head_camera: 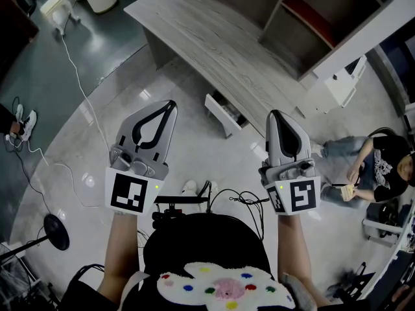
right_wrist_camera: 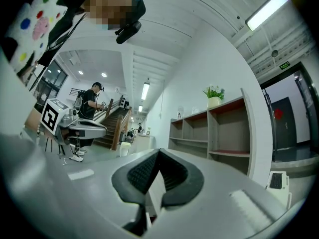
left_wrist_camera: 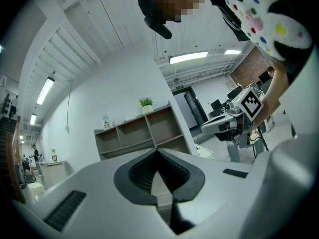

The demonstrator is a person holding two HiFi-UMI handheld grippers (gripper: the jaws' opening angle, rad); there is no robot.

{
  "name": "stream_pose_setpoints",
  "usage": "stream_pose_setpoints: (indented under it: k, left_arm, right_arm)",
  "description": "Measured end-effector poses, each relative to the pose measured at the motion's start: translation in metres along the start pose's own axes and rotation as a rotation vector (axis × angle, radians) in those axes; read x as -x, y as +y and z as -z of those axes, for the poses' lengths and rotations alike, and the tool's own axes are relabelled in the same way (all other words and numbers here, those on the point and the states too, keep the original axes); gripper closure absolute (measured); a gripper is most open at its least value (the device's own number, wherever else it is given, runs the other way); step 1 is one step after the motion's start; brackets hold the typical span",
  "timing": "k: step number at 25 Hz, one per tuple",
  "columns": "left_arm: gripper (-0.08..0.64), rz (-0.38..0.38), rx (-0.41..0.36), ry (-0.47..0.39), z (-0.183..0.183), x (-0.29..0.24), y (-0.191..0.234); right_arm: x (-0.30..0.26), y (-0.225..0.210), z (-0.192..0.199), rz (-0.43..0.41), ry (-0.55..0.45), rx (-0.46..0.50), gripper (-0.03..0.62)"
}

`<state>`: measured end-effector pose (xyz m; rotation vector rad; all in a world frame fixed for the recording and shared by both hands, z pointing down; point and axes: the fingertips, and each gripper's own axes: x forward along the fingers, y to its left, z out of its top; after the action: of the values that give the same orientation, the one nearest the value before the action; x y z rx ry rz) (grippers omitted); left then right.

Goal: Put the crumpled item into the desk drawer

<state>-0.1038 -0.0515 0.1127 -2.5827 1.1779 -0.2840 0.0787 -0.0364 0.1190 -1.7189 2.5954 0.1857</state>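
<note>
Over the glossy grey floor (head_camera: 97, 109) a wood-grain table (head_camera: 214, 37) runs across the top of the head view, with an open shelf unit (head_camera: 305, 18) at its far side; a person (head_camera: 366, 167) sits at the right; the drawer (head_camera: 224, 114) stands pulled out from the table's near side; the left tool (head_camera: 167, 109) and right tool (head_camera: 277, 118) hover above the floor, jaws fully together, holding nothing; the crumpled item I cannot make out.

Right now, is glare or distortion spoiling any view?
Head view: sharp, some glare on the glossy floor by the desk. Left gripper view: strong fisheye bending, ceiling light blown out. Right gripper view: same bending, light strip bright, shelf clear.
</note>
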Motion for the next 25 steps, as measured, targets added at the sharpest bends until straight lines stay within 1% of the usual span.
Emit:
stream_pose_setpoints:
  k: [25]
  left_arm:
    - [0.554,0.007,-0.001,0.003,0.003,-0.004,-0.002]
  right_arm:
    - [-0.001,0.001,0.011,-0.014,0.034,0.001,0.583]
